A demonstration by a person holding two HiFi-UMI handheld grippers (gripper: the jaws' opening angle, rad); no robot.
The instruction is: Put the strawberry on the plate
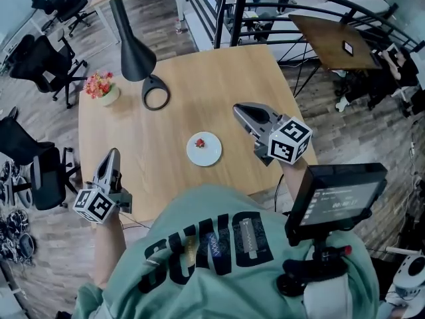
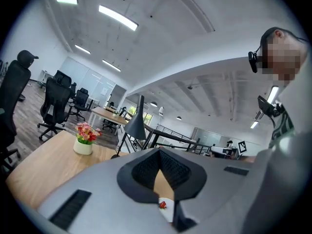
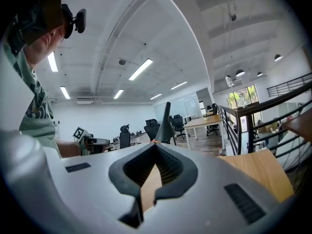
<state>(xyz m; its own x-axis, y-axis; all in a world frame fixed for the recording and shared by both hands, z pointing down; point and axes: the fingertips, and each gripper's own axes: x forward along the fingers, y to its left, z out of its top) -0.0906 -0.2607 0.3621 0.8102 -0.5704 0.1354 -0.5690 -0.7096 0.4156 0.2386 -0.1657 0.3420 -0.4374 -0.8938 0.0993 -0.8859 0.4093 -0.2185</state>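
Observation:
A small red strawberry (image 1: pixel 200 143) lies on the white plate (image 1: pixel 207 155) near the front middle of the wooden table (image 1: pixel 192 85). My left gripper (image 1: pixel 112 154) hovers at the table's front left edge, shut and empty, well to the left of the plate. Through the gap behind its closed tips (image 2: pixel 159 150) I see the strawberry (image 2: pixel 162 204) and the plate (image 2: pixel 169 213). My right gripper (image 1: pixel 238 109) hangs to the right of the plate, jaws together with nothing in them; its tips (image 3: pixel 155 145) meet in the right gripper view.
A black desk lamp (image 1: pixel 137 55) and a flower pot (image 1: pixel 101 88) stand at the table's far left. Office chairs (image 1: pixel 41 62) line the left side. A railing (image 1: pixel 265 5) and another table (image 1: pixel 332 42) lie beyond. A screen (image 1: pixel 335 195) hangs at the person's chest.

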